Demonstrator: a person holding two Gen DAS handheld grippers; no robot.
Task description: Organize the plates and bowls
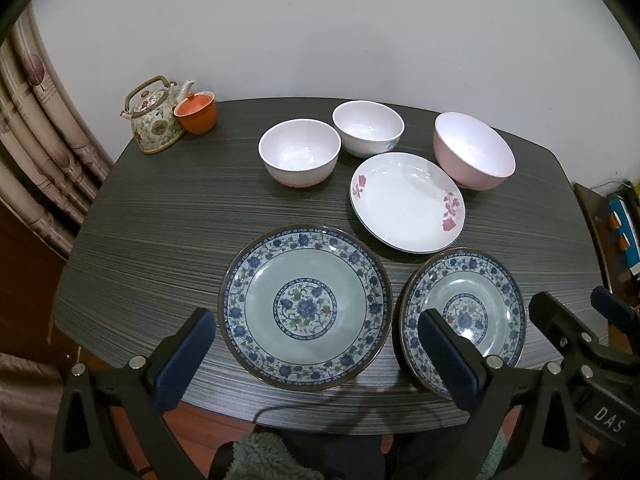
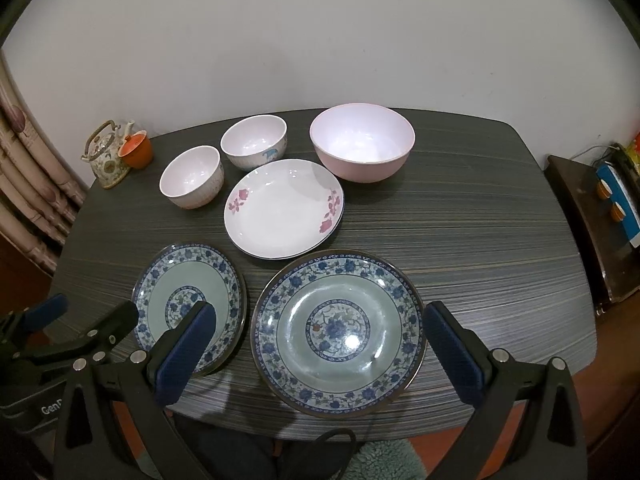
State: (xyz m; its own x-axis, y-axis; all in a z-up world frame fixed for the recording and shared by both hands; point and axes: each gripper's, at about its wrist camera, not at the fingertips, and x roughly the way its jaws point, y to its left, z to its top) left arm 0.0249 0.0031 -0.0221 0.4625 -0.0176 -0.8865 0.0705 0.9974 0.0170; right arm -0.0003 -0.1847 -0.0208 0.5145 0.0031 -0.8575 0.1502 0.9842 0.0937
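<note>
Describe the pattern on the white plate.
Pink-red flower sprays on opposite rim sides of the white plate, clearest in the right wrist view.

We are in a home, at a dark wood-grain dining table against a plain white wall. A flowered teapot, patterned curtains and household crockery point to a lived-in room.

Dark striped table (white wall behind)
</note>
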